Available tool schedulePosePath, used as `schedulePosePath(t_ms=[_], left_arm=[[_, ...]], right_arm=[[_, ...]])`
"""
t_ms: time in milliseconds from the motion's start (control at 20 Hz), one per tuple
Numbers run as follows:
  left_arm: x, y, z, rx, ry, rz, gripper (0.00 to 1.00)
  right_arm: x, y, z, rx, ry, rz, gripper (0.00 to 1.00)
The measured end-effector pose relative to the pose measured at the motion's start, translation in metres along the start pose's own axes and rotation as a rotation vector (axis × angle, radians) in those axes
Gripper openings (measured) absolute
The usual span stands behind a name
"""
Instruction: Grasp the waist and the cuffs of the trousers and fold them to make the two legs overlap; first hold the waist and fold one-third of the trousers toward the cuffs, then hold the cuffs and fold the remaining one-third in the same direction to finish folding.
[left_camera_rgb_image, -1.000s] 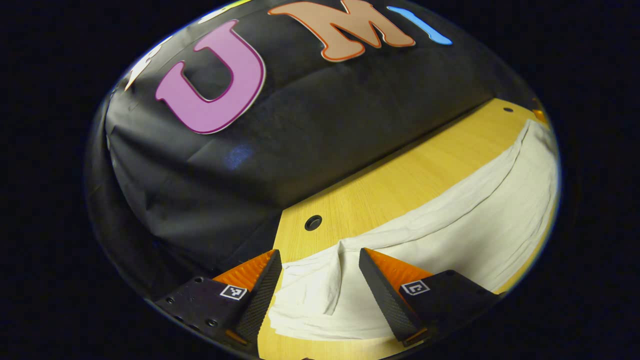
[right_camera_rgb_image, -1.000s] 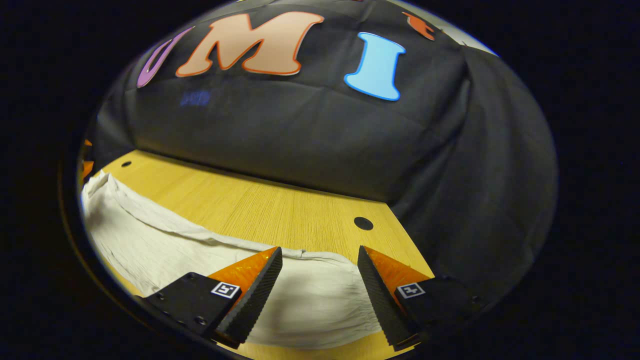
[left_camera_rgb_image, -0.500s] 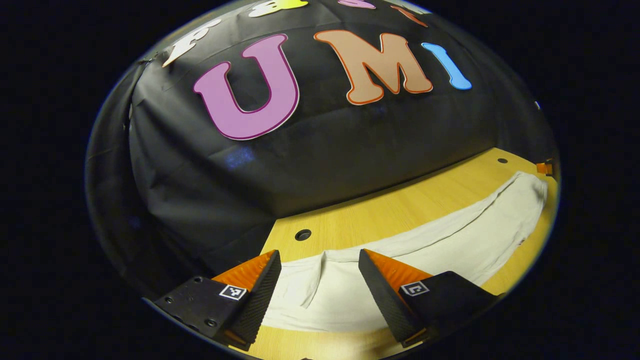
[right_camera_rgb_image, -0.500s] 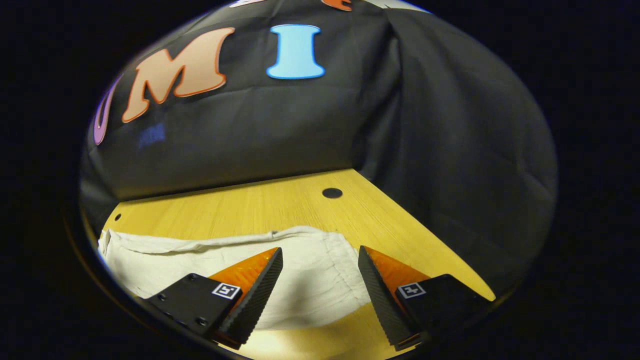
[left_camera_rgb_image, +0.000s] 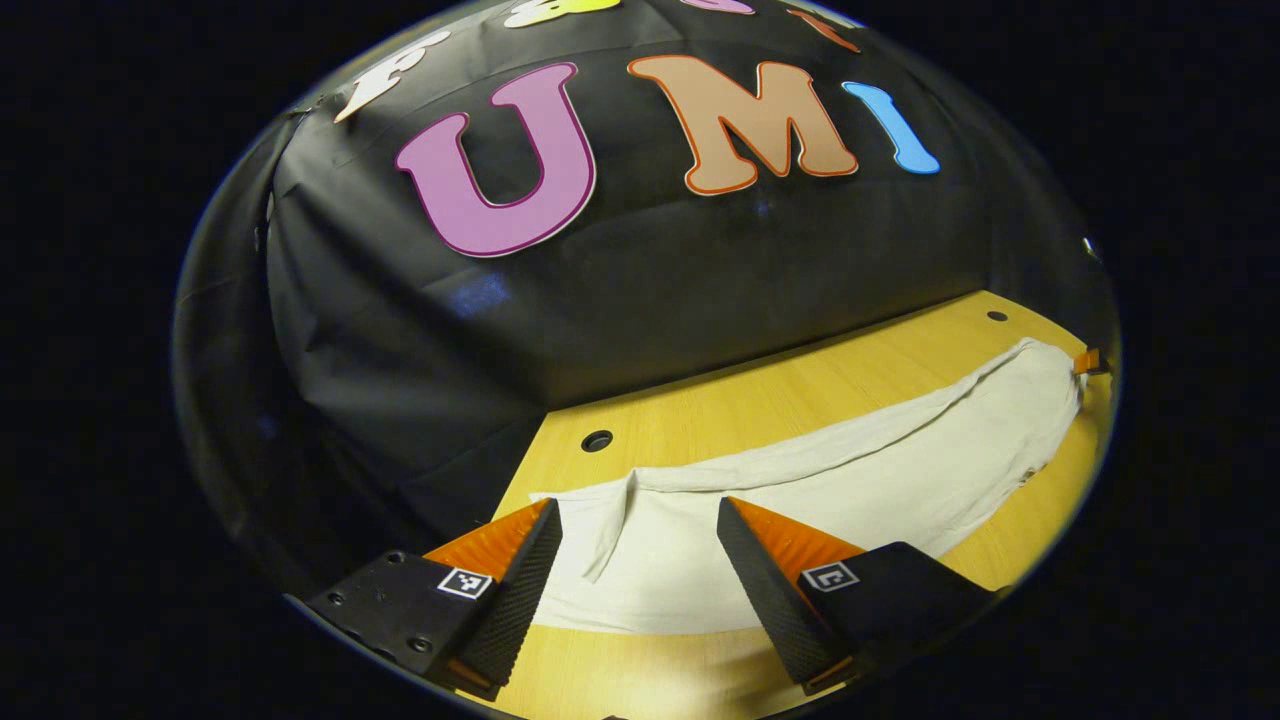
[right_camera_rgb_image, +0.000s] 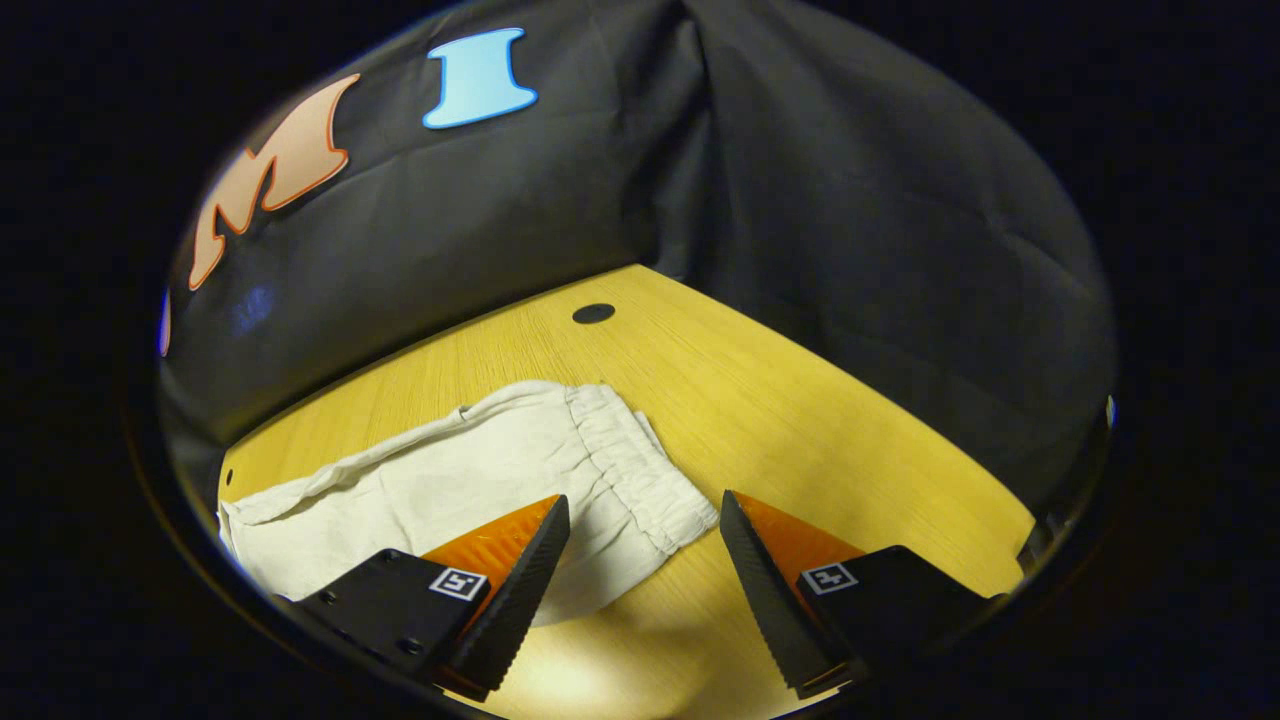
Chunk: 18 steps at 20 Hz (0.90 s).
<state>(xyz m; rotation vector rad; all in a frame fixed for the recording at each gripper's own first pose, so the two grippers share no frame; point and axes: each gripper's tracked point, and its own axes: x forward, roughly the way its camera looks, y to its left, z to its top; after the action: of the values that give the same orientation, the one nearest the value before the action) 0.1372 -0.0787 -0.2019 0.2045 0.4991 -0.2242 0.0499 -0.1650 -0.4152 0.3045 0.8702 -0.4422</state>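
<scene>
Trousers (left_camera_rgb_image: 800, 490) lay flat lengthwise on the table (right_camera_rgb_image: 800, 400), legs apparently overlapped already, w/ left gripper (left_camera_rgb_image: 638, 570) and right gripper (right_camera_rgb_image: 640, 570) both gaping, empty; next the right should pinch the waistband (right_camera_rgb_image: 640, 470) squarely, both layers, before folding

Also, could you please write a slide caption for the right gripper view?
Open right claw hovering above the elastic waist of cream trousers lying flat on a wooden table.
</scene>
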Motion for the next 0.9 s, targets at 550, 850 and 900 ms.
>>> schedulePosePath(t_ms=[550,850,900], left_arm=[[-0.001,-0.016,0.008,0.047,-0.006,-0.047,0.96],[-0.004,-0.043,0.015,0.043,-0.002,-0.055,0.96],[-0.005,-0.045,0.017,0.043,-0.008,-0.056,0.96]], right_arm=[[0.013,-0.008,-0.009,0.13,0.081,0.009,0.66],[0.016,0.001,-0.009,0.159,0.137,0.111,0.17],[0.015,0.0,-0.006,0.161,0.128,0.122,0.17]])
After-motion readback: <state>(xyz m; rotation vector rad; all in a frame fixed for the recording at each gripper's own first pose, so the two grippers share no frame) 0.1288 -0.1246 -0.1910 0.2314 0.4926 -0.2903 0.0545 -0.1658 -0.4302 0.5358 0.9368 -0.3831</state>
